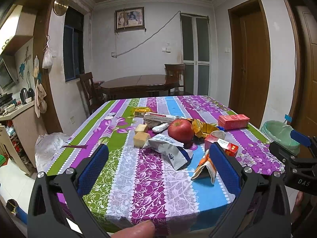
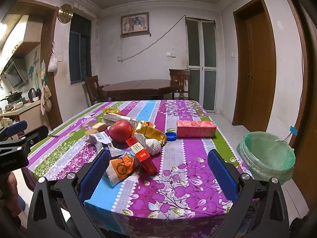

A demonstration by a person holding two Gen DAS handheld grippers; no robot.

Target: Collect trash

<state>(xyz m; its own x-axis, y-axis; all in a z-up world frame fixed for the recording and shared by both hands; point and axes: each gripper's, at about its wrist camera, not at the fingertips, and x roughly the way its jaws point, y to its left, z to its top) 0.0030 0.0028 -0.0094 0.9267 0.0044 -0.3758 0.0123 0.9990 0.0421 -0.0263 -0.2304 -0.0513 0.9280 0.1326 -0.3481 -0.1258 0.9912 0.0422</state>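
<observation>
A pile of litter lies on the striped tablecloth [image 1: 150,178]: a white torn packet [image 1: 170,152], an orange wrapper [image 1: 205,168] [image 2: 120,166], a small red box [image 2: 143,156], a gold wrapper [image 2: 152,133], a crumpled tissue [image 2: 153,145], a blue cap [image 2: 171,136], a long pink carton [image 2: 195,129] [image 1: 233,121]. A red apple [image 1: 180,130] [image 2: 120,131] sits among them. A bin with a green bag [image 2: 266,154] stands right of the table. My left gripper [image 1: 158,154] is open above the near edge, short of the pile. My right gripper [image 2: 158,158] is open too, empty.
Two tan blocks [image 1: 141,135] and a white tube box [image 1: 160,117] lie behind the pile. A dark round table [image 1: 138,83] with chairs stands at the back. A kitchen counter [image 1: 17,109] is at the left, wooden doors [image 2: 255,67] at the right.
</observation>
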